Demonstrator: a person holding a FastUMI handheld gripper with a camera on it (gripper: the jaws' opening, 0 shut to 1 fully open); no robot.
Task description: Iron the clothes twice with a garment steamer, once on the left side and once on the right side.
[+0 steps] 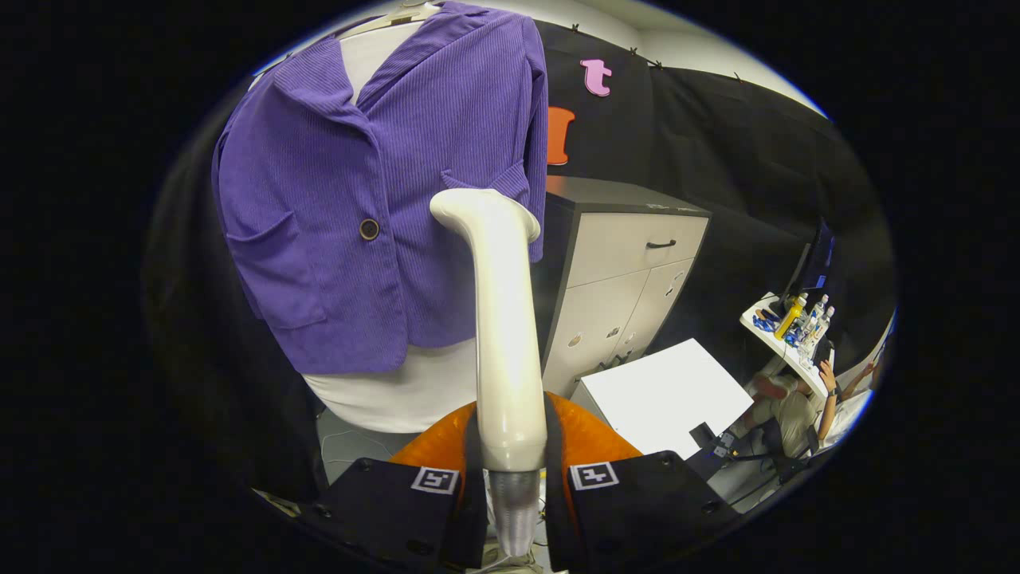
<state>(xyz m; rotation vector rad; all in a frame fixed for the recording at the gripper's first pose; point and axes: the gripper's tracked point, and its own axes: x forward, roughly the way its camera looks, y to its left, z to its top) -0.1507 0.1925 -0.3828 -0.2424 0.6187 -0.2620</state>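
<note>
My gripper point(510, 478) is squeezed tight on the steamer point(500, 319), one finger on each side of its handle. The steamer is long, smooth and cream white, and it sticks up ahead of my fingers. Its head is at the purple jacket point(374, 199), which has thin ribs, pockets and one dark button point(369, 229).

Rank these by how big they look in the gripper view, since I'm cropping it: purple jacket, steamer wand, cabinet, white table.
1. purple jacket, clearly largest.
2. cabinet and steamer wand: look alike in area, and the wand, clamped between the gripper fingers, is enlarged by nearness, so unranked.
3. white table, smallest.
</note>
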